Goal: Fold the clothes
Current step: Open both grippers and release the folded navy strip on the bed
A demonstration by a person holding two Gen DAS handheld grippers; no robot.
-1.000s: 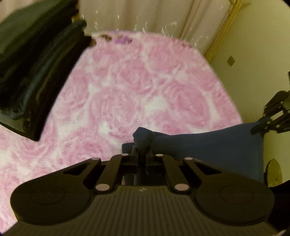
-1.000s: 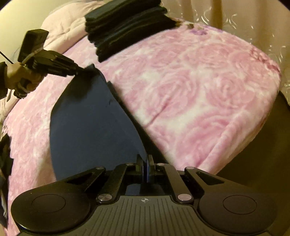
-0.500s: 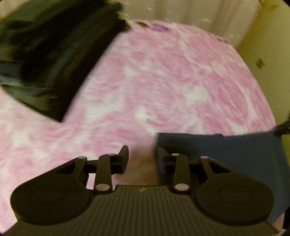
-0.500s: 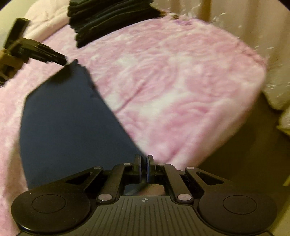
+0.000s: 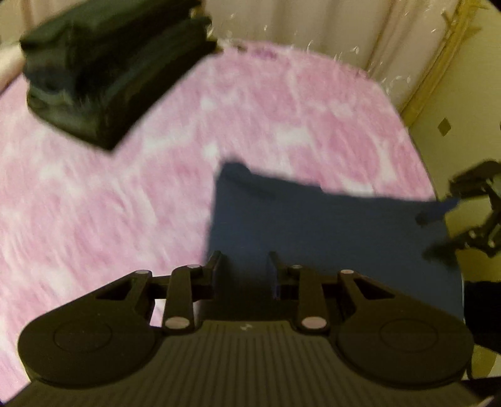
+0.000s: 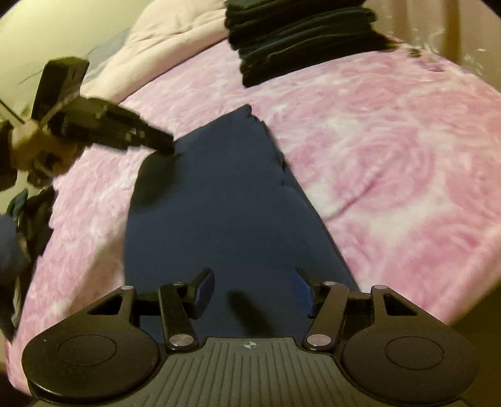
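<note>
Navy cloth [image 6: 225, 200], folded into a long flat panel, lies on a bed under a pink rose-patterned blanket [image 6: 391, 162], near its front edge. Our right hand-held gripper [image 6: 253, 291] hovers just over the near end of the cloth; its jaws have just been opening and now stand wide, nothing pinched between them. Our left hand-held gripper [image 5: 242, 269] stands part open above the far end, its fingers apart with cloth below but not clamped. We judge the fold freshly laid and released. Lifting away carelessly could snag a fingertip in the fabric and drag a layer askew, and the cloth sits close enough to the blanket's edge to slide off. Farther back, a stack of dark folded clothes [image 6: 300, 37] sits well apart, near a pale curtain [image 5: 313, 25]; nothing lies between.
</note>
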